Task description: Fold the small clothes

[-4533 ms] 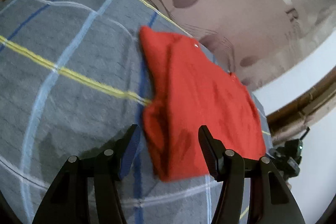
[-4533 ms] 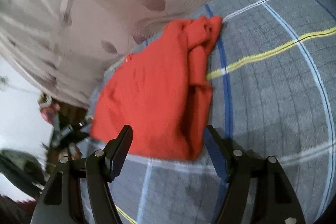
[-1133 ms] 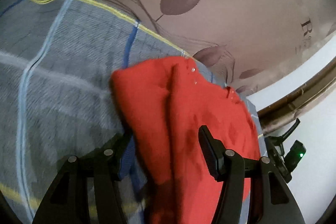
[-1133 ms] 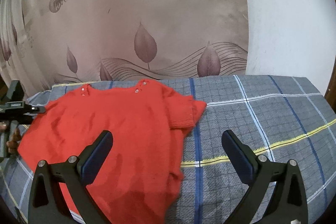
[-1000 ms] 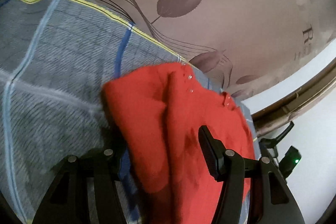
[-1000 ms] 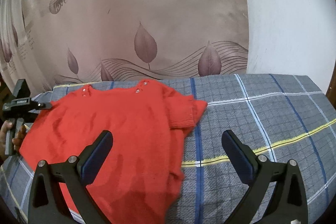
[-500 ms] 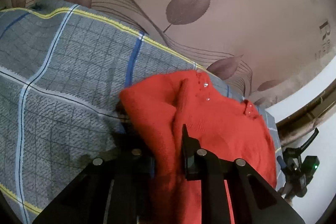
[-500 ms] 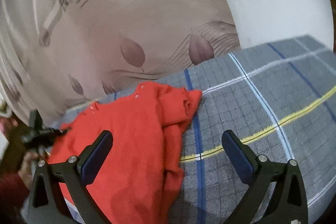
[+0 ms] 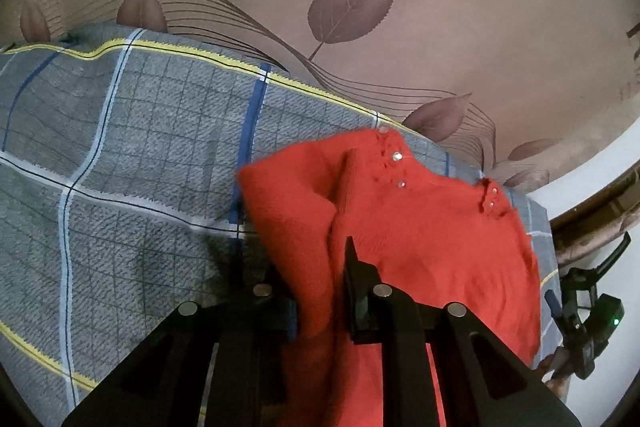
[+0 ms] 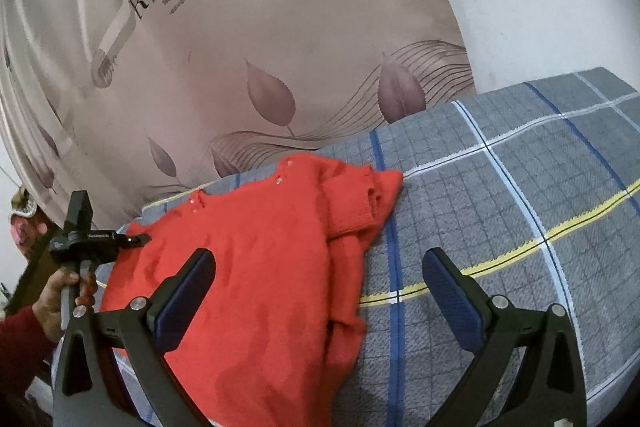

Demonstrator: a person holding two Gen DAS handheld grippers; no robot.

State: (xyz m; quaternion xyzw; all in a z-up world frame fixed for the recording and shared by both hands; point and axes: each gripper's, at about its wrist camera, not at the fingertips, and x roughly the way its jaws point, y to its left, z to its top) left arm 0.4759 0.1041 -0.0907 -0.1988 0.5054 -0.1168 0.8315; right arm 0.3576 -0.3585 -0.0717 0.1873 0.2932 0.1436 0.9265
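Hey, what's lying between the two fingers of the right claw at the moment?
In the right wrist view, the open right claw frames the red sweater's folded edge and a strip of bare plaid bedsheet with its blue stripe. Nothing is gripped.

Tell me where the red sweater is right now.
The red sweater lies on the plaid bedspread near the leaf-print wall; the left hand-held gripper pinches its folded edge.

Red knit sweater [image 10: 256,267], partly folded, sleeve tucked over, on plaid bedcover
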